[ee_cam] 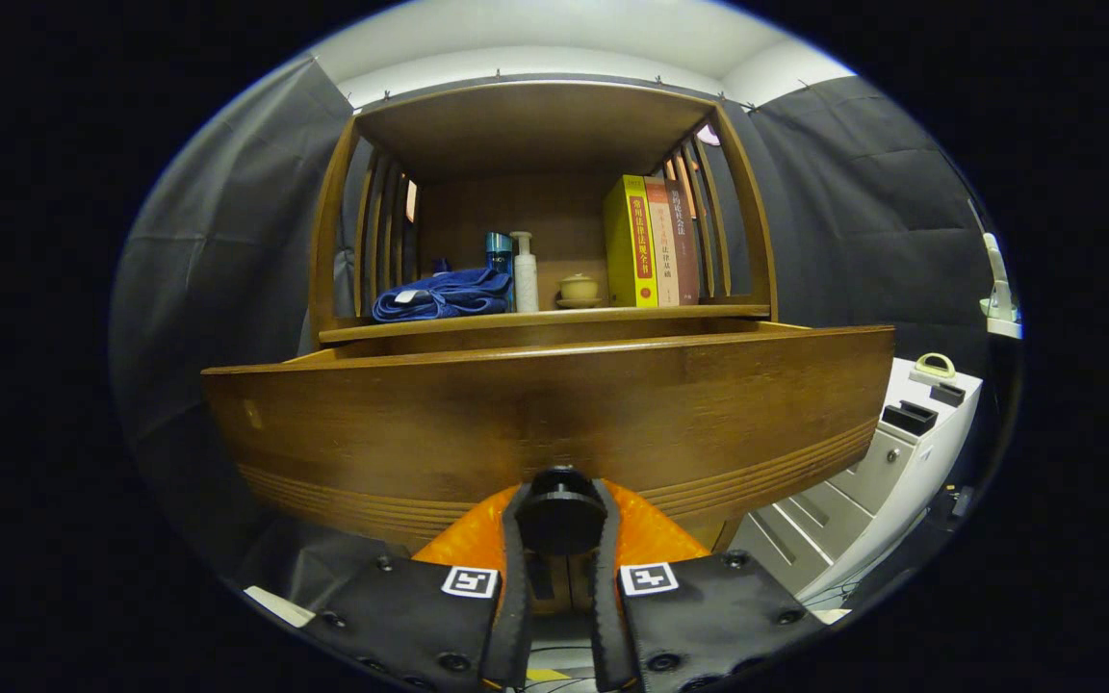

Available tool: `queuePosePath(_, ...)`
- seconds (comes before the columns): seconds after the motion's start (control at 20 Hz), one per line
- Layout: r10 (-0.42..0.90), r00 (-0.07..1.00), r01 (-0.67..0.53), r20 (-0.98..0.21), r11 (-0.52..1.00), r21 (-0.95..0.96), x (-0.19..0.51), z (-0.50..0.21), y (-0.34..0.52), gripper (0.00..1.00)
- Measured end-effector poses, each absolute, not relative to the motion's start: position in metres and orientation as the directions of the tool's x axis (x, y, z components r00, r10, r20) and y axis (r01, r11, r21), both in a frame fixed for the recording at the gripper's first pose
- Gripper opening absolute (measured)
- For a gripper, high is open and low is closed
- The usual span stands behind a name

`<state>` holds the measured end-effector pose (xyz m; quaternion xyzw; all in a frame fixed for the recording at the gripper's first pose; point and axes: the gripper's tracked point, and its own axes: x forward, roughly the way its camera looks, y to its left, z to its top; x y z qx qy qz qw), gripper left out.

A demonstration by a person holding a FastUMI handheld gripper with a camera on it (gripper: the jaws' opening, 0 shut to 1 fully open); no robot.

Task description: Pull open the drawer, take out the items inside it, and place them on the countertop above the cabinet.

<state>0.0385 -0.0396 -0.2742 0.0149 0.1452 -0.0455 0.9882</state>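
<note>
A wooden cabinet stands straight ahead, and its drawer front [554, 414] bulges toward me, pulled a little out from under the countertop [545, 323]. A round dark knob [560, 508] sits at the drawer's lower middle. My gripper [560, 539] is shut on that knob, one finger pressing each side of it. The drawer's inside is hidden behind its front panel. On the countertop rest a folded blue cloth [441, 295], a teal can [499, 252], a white pump bottle [525, 273], a small lidded cup [579, 289] and upright books [649, 243].
A white drawer unit [887, 452] with dark items and a pale handle on top stands to the right of the cabinet. Slatted wooden sides and a top board enclose the countertop shelf. Dark cloth walls surround the booth.
</note>
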Motion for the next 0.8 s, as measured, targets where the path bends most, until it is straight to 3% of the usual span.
queuePosePath(0.15,-0.088,0.960,0.092,-0.266,0.996,0.004,0.038,-0.274,-0.040,0.33)
queuePosePath(0.6,-0.112,0.960,0.109,-0.257,0.994,-0.028,0.032,-0.266,-0.040,0.72)
queuePosePath(0.8,-0.094,0.977,0.085,-0.194,0.995,-0.051,0.023,-0.208,-0.042,0.90)
